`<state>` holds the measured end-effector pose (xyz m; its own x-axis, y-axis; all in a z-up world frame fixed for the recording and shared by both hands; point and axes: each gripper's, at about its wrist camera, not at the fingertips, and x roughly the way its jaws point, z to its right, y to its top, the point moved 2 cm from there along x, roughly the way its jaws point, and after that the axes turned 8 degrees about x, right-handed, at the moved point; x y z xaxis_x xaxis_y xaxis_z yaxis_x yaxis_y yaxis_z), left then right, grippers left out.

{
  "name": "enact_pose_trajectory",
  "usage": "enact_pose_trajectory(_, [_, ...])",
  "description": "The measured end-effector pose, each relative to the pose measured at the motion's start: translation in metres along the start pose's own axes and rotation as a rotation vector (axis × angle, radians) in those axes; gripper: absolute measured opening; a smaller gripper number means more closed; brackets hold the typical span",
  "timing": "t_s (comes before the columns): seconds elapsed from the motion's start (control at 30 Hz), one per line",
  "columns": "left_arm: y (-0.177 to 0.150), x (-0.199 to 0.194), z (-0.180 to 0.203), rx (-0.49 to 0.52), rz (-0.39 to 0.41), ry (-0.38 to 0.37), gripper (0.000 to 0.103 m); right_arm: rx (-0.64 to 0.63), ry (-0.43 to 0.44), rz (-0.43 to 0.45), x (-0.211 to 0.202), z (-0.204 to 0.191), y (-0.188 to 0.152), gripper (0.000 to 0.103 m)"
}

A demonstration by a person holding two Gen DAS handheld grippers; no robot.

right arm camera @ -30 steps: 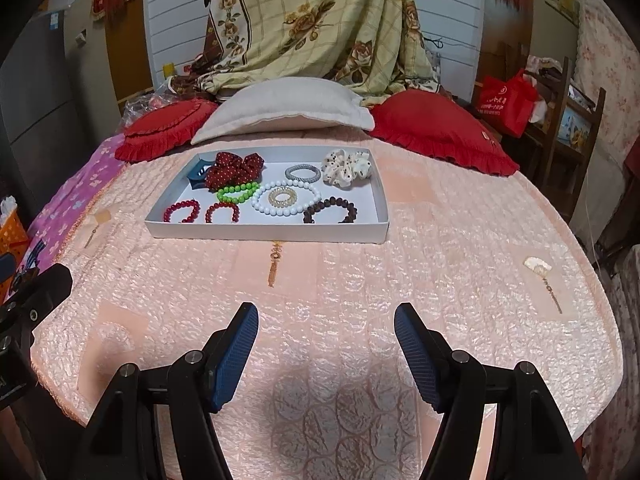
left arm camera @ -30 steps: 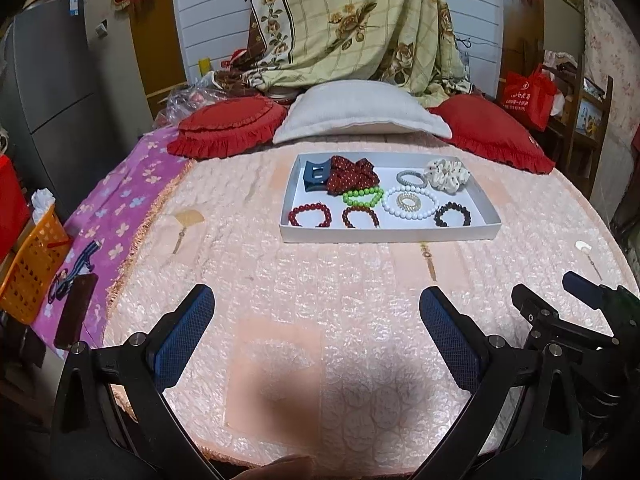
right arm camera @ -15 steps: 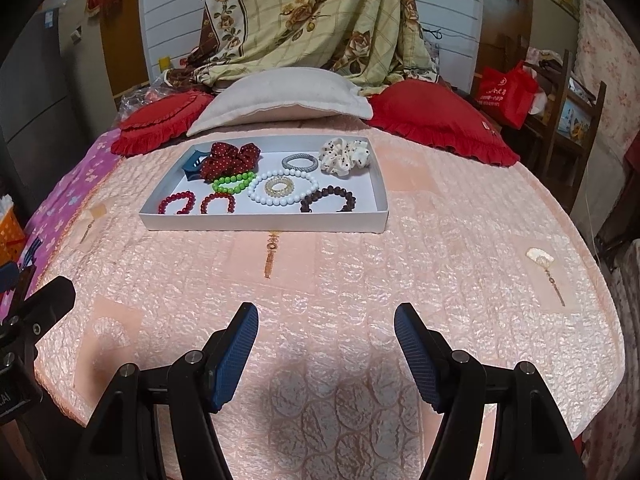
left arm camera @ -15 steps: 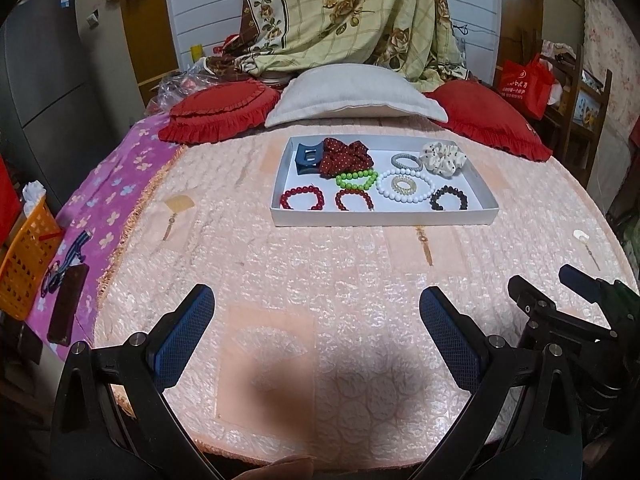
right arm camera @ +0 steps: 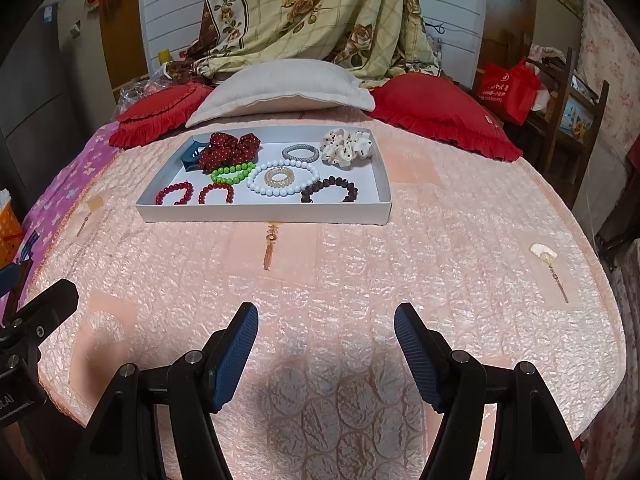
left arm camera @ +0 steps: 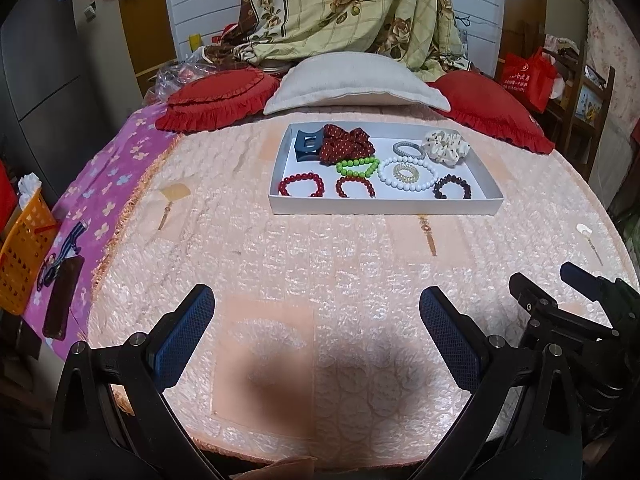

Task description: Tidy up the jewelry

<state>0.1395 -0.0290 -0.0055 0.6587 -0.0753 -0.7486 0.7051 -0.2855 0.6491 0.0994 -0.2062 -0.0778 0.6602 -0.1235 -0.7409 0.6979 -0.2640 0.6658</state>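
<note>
Jewelry tray well beyond both angled-down grippers, left gripper and right gripper spread wide, empty.

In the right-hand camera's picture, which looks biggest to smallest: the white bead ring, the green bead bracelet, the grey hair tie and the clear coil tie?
1. White bead ring
2. Green bead bracelet and grey hair tie: too alike to rank
3. Clear coil tie, lying inside the white ring
</note>
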Motion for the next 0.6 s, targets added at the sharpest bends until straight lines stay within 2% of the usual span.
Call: enact_pose_trajectory(0.6, [-0.006, 0.012, -0.006, -0.018, -0.033, -0.015, 0.103, -0.016, -0.01, -0.025, 0.008, -0.007, -0.004, 0.068])
